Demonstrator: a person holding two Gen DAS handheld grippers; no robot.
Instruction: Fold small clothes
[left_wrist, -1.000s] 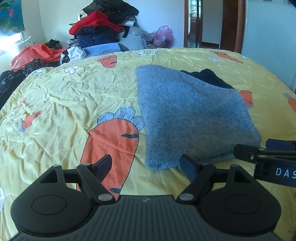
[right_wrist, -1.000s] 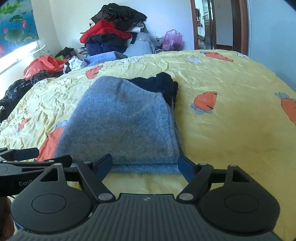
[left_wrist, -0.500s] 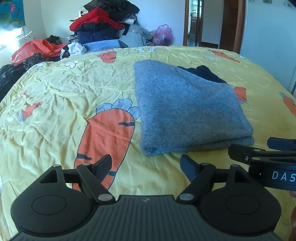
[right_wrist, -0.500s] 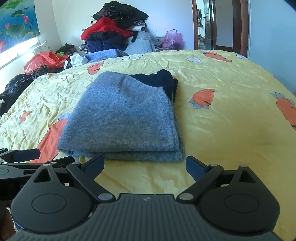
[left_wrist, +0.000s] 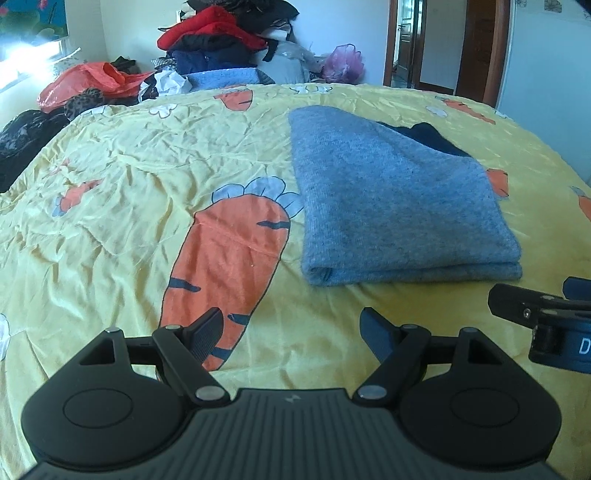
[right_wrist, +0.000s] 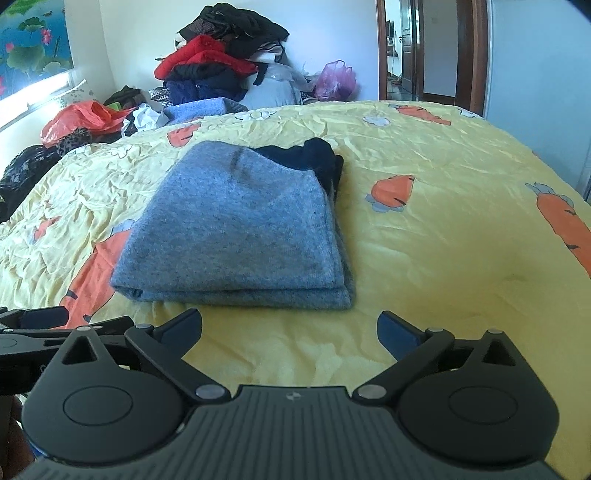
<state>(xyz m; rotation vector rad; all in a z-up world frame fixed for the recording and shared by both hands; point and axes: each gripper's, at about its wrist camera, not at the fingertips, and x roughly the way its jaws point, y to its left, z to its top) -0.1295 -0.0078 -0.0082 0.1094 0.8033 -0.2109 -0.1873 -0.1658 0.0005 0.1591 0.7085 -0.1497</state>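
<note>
Lying beyond both grippers' spread jaws: folded grey sweater (right_wrist: 236, 236)

A bed spread with a creased yellow carrot-print sheet (left_wrist: 155, 206) carries a folded grey sweater (right_wrist: 240, 229), which lies on a dark navy garment (right_wrist: 314, 155) that peeks out behind.

Colours and patterns, bed and surrounds

Bedsheet (right_wrist: 443, 229): yellow, printed with orange carrots having pale blue-white tops, dark dashes and small white flowers. Folded knit (right_wrist: 236, 229): heathered grey-blue; dark navy garment (right_wrist: 314, 155) showed at its 1 o'clock corner. Clothes pile (right_wrist: 221, 59) at 12 o'clock: black, red, navy, pale blue. Plastic bag (right_wrist: 79, 118) at 10 o'clock: red-orange; another bag (right_wrist: 336, 83): pink-purple. Wall picture (right_wrist: 33, 48): green lotus leaves, pink blooms on blue. Door frame (right_wrist: 476, 55): reddish brown.
</note>
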